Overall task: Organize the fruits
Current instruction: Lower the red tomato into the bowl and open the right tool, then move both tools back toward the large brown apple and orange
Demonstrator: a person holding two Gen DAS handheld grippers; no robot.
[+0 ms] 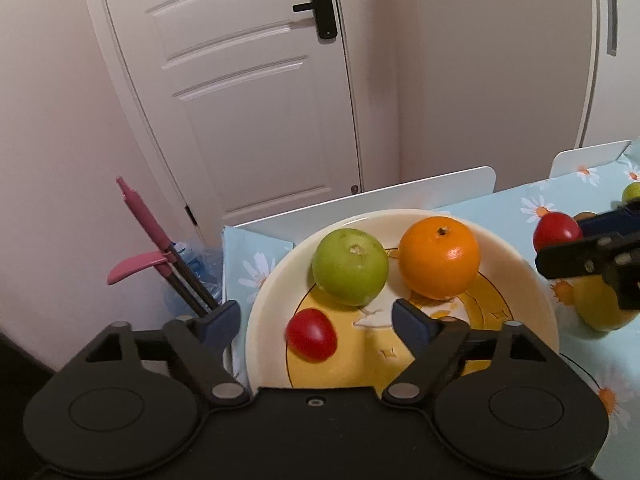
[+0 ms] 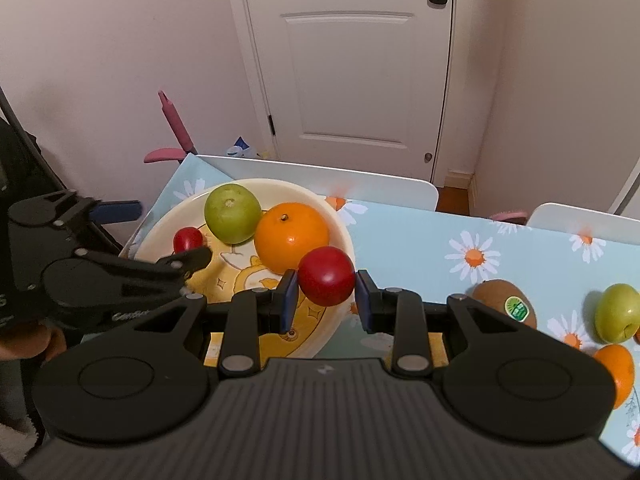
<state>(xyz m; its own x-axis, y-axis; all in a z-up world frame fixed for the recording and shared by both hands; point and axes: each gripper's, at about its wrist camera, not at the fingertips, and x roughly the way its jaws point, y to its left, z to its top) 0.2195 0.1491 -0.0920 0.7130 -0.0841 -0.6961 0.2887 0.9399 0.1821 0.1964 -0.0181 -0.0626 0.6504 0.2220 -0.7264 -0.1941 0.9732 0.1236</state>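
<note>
**Plate filling up — right hand's red fruit next**

Pale walls and a white door (image 2: pixel 352 68) fill the top of both views; below, a tabletop (image 2: pixel 420 236) w/ a blue daisy-print cloth. A cream plate (image 1: pixel 516 268) w/ a yellow cartoon print sits centre-frame in the left wrist view, left-centre in the right wrist view.

On the plate: a green fruit (image 1: pixel 350 266) and an orange (image 1: pixel 439 258) side by side, plus a small red tomato (image 1: pixel 312 334) lower left of them, lying loose.

Left gripper (image 1: pixel 316 318): fingers wide apart, nothing clamped — the tomato lies between them, no contact visible.

Right gripper (image 2: pixel 326 294): fingers clamped on a bigger red fruit (image 2: pixel 326 276), held over the plate's near-right rim, just in front of the orange.

Step in hand, as I read it: drop-off into the plate. The left hand's piece looks already delivered; the right hand's isn't yet.

Next move prob needs the right gripper a bit further in over bare plate, low, then fingers spread — avoid nudging the orange. Left gripper should clear out first.

Left on the cloth, lower right of the right wrist view: a kiwi (image 2: pixel 504 304), a green apple (image 2: pixel 616 312), another orange (image 2: pixel 616 372).
</note>
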